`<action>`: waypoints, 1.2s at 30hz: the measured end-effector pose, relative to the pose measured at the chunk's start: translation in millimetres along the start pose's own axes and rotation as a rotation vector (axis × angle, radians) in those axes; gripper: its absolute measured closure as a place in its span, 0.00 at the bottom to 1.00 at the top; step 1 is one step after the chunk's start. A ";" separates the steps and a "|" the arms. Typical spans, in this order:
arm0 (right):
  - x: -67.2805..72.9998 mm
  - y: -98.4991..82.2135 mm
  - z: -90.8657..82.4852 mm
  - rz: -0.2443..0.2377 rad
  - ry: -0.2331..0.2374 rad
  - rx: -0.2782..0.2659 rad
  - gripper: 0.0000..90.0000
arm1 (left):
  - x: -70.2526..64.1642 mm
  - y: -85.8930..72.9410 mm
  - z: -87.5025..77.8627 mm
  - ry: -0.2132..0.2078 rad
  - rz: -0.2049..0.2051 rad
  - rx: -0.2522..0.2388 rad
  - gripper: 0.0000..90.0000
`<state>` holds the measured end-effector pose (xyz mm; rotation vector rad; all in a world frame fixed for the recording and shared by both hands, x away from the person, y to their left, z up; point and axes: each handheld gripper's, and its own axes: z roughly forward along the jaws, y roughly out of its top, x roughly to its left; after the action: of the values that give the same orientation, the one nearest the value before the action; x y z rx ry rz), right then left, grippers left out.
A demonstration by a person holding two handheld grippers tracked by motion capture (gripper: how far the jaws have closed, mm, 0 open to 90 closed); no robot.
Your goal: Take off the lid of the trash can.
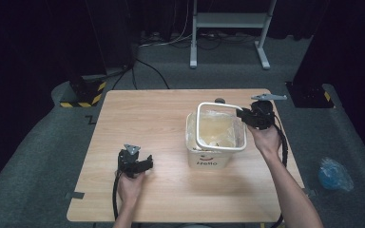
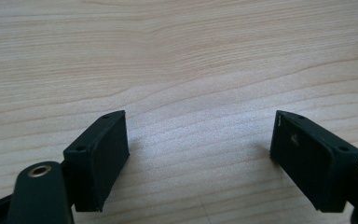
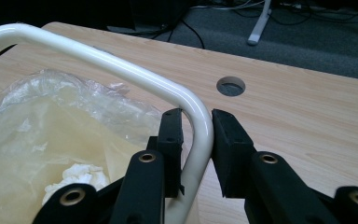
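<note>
- Your right gripper (image 3: 196, 140) has its jaws closed on the white metal handle (image 3: 121, 70) of the cream bin (image 1: 211, 159).
- The bin says "Hello".
- Your left gripper (image 2: 198, 156) has wide-open, empty jaws over the wooden desk (image 2: 182, 56).

Two hand-held black two-jaw grippers — one idle, one clamped.

The left gripper (image 1: 147, 164) rests low, jaws spread wide apart; the right gripper (image 1: 241, 113) reaches forward with arm extended — jaws closed around a white curved tubular ring (image 3: 121, 65).

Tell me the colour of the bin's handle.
Glossy cream-white handle, clearest in the right gripper view.
</note>
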<state>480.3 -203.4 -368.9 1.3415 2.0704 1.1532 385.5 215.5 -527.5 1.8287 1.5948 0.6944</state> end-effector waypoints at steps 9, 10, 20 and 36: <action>-8.3 -1.9 -10.6 -0.001 -0.020 0.003 0.83 | 0.0 0.0 0.0 0.000 0.001 0.000 0.21; -9.3 -2.2 -11.8 0.000 -0.022 0.004 0.83 | 0.0 0.0 0.0 0.000 0.000 0.000 0.21; -22.0 -8.9 -25.4 -0.001 -0.037 -0.018 0.83 | 0.1 0.0 -0.1 0.002 0.004 0.000 0.22; -51.3 -25.9 -44.4 0.056 -0.053 -0.008 0.83 | 0.1 0.0 -0.1 0.001 0.004 -0.001 0.22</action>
<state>457.8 -272.4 -369.4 1.4198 2.0010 1.1348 385.5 215.6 -527.4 1.8321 1.5918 0.6981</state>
